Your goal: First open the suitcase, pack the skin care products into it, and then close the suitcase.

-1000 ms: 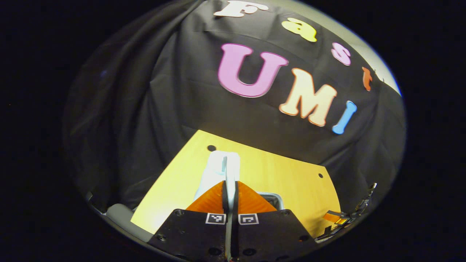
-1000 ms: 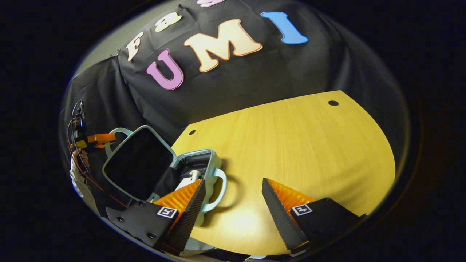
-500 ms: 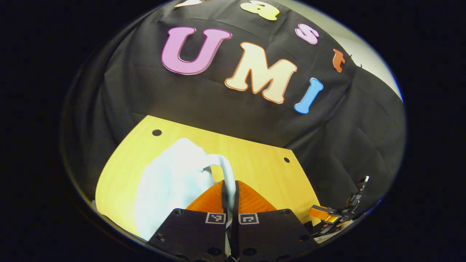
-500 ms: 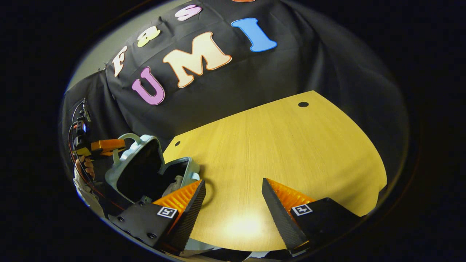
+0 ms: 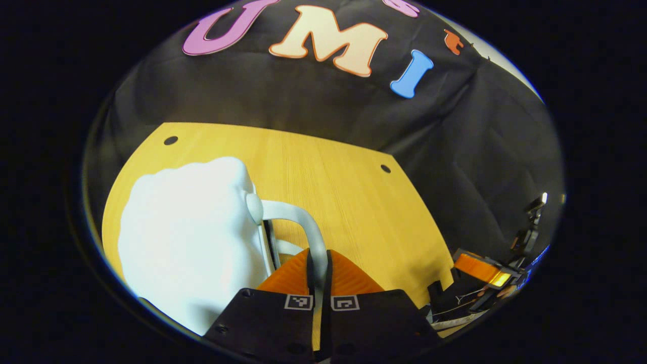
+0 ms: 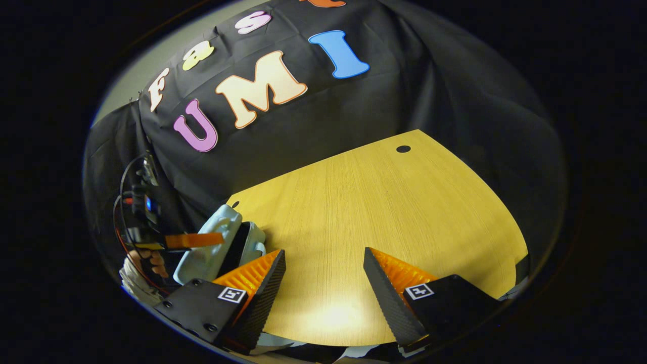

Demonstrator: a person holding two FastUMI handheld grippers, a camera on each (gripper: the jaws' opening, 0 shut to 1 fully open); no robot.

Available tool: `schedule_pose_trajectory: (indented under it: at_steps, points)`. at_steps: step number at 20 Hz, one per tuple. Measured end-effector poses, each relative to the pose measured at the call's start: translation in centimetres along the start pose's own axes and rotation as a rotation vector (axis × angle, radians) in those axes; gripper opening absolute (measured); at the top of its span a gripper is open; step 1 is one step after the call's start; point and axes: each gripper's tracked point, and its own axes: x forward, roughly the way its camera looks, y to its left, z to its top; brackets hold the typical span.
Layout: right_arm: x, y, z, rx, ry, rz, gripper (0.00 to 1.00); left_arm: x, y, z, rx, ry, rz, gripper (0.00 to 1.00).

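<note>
Left hand-held gripper [image 5: 317, 273] was clamped on the suitcase [image 5: 192, 237] lid's handle [image 5: 298, 222], lid nearly down; right hand-held gripper [image 6: 323, 275] hung wide open over the tabletop [image 6: 384, 202].

Suitcase [image 5: 187, 237]: pale blue-white hard plastic, smooth, slight sheen; shell moulded in soft bumps.
Suitcase handle [image 5: 298, 222]: same smooth plastic.
Counter [image 6: 384, 212]: light wood-grain top, fine straight grain, satin, bright glare near front edge.
Left hand-held gripper [image 5: 318, 263]: orange ribbed plastic fingers, matt black body.
Right hand-held gripper [image 6: 323, 283]: orange ribbed plastic, black serrated finger faces, matt.
</note>
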Motion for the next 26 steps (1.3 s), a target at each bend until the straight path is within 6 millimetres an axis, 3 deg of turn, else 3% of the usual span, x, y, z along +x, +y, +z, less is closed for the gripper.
schedule_pose_trajectory:
  at_steps: [3,5,6,10,16,21,26]
  points:
    - [-0.8,-0.5,0.7,-0.001,-0.028,-0.016,0.98,2.5,0.4,-1.8,0.069,0.007,0.068,0.0]
    - [-1.6,-0.8,1.8,-0.019,-0.066,-0.026,0.95,2.6,-0.2,-0.9,0.162,-0.088,0.131,0.07]
    - [-2.1,-0.9,2.6,-0.032,-0.09,-0.029,0.94,1.9,-1.3,0.3,0.206,-0.156,0.14,0.19]
    - [-4.5,-1.1,6.8,-0.135,-0.229,-0.029,0.99,-2.2,-5.9,4.9,0.252,-0.459,0.21,0.95]
    - [-9.6,0.0,13.7,-0.271,-0.439,0.017,0.99,-10.5,-13.1,8.9,0.273,-0.794,0.315,0.95]
    - [-14.0,1.7,18.1,-0.351,-0.64,-0.01,0.99,-13.6,-17.4,9.9,0.285,-0.873,0.26,0.95]
    - [-16.1,2.9,18.1,-0.334,-0.696,-0.053,0.99,-14.8,-19.7,12.0,0.355,-0.892,0.18,0.95]
